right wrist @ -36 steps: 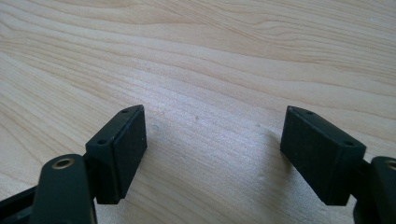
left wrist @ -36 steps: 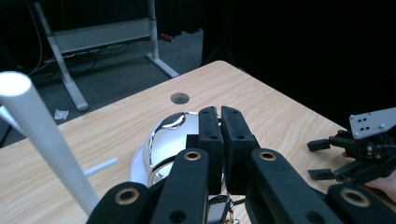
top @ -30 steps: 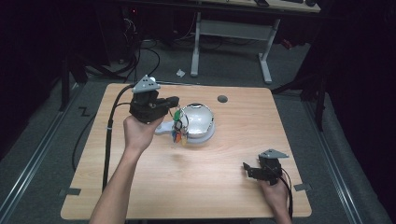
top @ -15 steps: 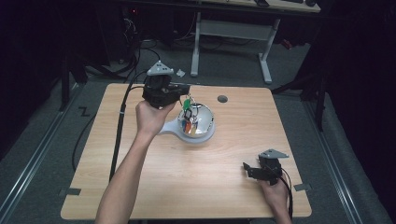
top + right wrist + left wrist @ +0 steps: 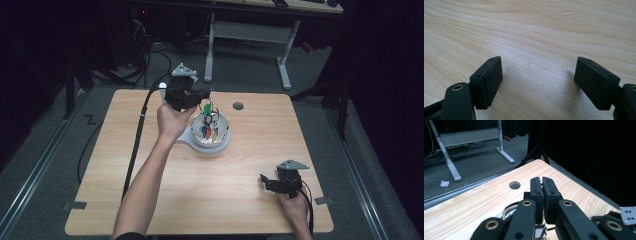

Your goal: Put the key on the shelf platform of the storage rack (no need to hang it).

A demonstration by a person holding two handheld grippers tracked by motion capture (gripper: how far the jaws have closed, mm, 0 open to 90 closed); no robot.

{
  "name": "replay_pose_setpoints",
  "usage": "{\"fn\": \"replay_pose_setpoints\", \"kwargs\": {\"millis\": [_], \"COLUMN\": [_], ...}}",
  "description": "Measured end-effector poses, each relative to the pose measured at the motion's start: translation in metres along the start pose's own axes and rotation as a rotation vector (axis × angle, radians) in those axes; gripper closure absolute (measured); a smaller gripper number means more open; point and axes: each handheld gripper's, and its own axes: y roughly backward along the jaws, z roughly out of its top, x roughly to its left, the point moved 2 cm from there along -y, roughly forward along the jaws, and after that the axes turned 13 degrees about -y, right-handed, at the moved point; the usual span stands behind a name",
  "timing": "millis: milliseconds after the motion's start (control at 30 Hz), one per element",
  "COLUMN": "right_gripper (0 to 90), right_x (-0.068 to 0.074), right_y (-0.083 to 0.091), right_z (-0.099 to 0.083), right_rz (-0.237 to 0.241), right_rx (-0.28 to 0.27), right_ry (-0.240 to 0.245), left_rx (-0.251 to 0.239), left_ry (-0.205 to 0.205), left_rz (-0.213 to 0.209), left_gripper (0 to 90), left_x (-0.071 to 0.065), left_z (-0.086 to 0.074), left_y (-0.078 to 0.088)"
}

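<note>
Left gripper (image 5: 204,100), held in the person's left hand (image 5: 172,121), is hovering above the far-centre of the wooden table (image 5: 150,200). Its jaws are standing pressed together, and a bunch of keys (image 5: 208,122) with green, blue and orange tags is hanging from them on a wire ring; in the left gripper view the closed tips (image 5: 542,192) are pointing toward the round cable hole (image 5: 514,185) at about 11 o'clock. The keys are dangling inside the white bowl (image 5: 220,145), which is sitting near the table's centre; whether they are touching its floor cannot be told. Right gripper (image 5: 267,181), in the right hand (image 5: 296,210), is resting near the table's edge at about 4 o'clock from the bowl, well apart from it. Its jaws are standing wide apart over bare wood (image 5: 536,37), holding nothing.
</note>
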Motion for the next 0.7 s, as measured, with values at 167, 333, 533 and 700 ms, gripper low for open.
{"fn": "replay_pose_setpoints", "kwargs": {"millis": [167, 333, 533, 700], "right_gripper": [22.8, 22.8, 22.8, 22.8], "right_x": [0.0, 0.0, 0.0, 0.0], "right_y": [0.0, 0.0, 0.0, 0.0], "right_z": [0.0, 0.0, 0.0, 0.0], "right_rz": [0.0, 0.0, 0.0, 0.001], "right_rx": [0.0, 0.0, 0.0, 0.0], "right_ry": [0.0, 0.0, 0.0, 0.0], "left_rx": [0.014, 0.037, 0.062, 0.082], "left_ry": [0.005, 0.009, 0.012, 0.007], "left_rz": [0.0, 0.005, 0.01, 0.016], "left_gripper": [88.2, 88.2, 88.2, 88.2], "left_x": [0.0, 0.0, 0.0, 0.0], "left_z": [-0.004, -0.012, -0.021, -0.027], "left_y": [-0.011, -0.02, -0.027, -0.032]}}
